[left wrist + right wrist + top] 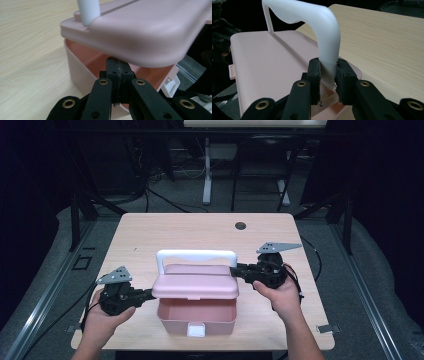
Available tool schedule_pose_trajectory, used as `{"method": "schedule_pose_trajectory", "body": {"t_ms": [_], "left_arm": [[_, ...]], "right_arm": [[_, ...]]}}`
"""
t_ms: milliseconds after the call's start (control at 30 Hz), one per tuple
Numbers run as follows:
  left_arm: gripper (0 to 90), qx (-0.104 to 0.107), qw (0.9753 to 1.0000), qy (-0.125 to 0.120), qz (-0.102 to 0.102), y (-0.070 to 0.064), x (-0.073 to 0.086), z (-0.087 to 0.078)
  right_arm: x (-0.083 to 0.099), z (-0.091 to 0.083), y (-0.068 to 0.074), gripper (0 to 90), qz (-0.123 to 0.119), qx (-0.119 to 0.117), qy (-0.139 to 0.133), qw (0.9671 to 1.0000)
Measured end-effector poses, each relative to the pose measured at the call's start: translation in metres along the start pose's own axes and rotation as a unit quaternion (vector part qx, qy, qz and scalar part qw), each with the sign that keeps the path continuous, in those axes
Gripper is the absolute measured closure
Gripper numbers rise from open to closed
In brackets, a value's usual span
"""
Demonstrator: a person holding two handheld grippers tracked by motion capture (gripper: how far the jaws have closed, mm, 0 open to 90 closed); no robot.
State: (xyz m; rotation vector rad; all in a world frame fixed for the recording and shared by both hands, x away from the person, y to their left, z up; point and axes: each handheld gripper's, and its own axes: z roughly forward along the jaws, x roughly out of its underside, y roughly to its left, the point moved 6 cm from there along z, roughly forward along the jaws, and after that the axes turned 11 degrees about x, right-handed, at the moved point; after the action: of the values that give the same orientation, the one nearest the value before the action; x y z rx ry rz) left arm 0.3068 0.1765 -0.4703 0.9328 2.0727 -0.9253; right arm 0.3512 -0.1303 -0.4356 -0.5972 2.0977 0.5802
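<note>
Pink plastic lunch box with a white arched handle sits near the front edge of the light wooden table, its rounded pink lid raised partway above the open base. At the box's left side, the left gripper has its jaws pressed together just under the lid's edge. The right gripper is clamped on the handle's right leg, close to the lid.

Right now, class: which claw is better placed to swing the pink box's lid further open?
Probably the right claw: it is clamped on the white handle fixed to the lid. The left claw sits shut under the lid's edge, gripping nothing.
</note>
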Motion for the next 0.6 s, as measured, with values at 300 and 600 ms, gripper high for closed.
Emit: {"method": "schedule_pose_trajectory", "body": {"t_ms": [300,600], "left_arm": [[89.8,0.013,0.9996,0.019,0.017,-0.012,0.000,0.011],[89.8,0.018,0.9995,0.020,0.016,-0.015,0.000,0.013]], "right_arm": [[0.001,0.000,0.000,74.8,-0.001,0.001,0.001,1.0000],[0.002,0.000,0.000,74.7,-0.001,0.001,0.003,1.0000]]}}
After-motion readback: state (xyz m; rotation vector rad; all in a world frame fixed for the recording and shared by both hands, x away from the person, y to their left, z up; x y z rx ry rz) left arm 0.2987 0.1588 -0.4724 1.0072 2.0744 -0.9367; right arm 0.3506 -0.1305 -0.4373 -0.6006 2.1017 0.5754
